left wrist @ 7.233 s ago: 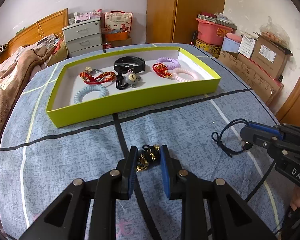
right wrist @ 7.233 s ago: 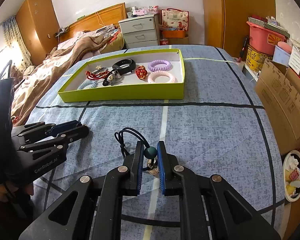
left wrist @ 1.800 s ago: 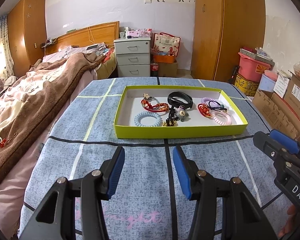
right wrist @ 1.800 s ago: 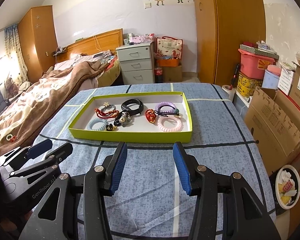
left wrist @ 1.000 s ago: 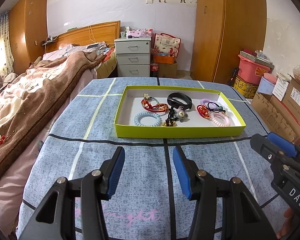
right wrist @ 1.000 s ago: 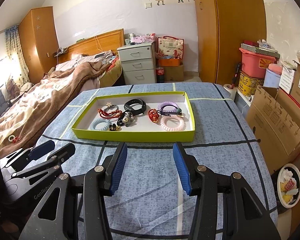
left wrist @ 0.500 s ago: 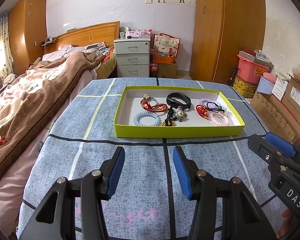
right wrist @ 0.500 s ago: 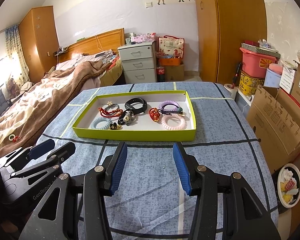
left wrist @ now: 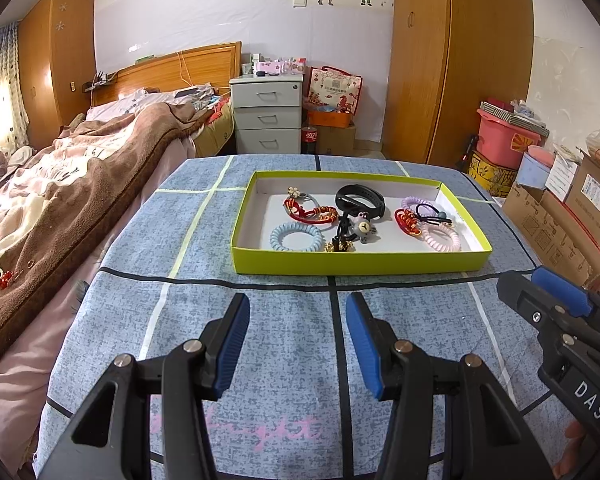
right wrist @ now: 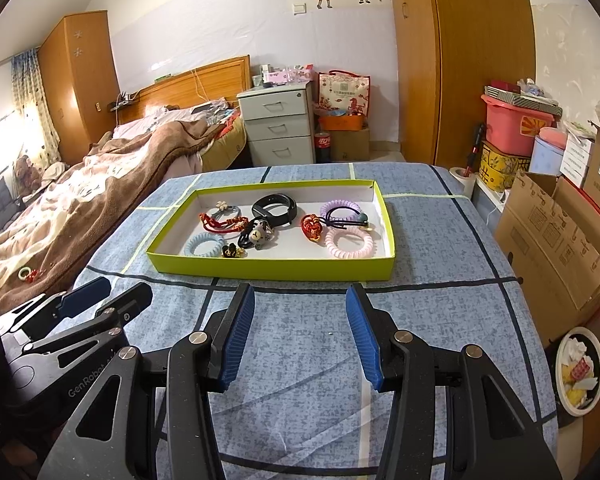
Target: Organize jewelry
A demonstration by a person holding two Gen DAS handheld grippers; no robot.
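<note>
Where the jewelry sits: inside the green tray [left wrist: 360, 264] on the blue checked cloth [right wrist: 440, 304].
Behind the tray stand a bed [left wrist: 80, 184], grey drawers [left wrist: 267, 118] and wardrobes. Near it, both the left gripper [left wrist: 298, 342] and right gripper [right wrist: 300, 334] hover spread wide, empty; "DAS" and apparently "GenRobot" mark their bodies.

The right gripper [right wrist: 299, 332] hangs over the blue patterned cloth [right wrist: 440, 312] with its jaws spread wide and nothing between them. Beyond it sits the green tray [right wrist: 268, 270] holding hair ties and bracelets. The left gripper [right wrist: 100, 300] shows at the near left, apart from the tray.
</note>
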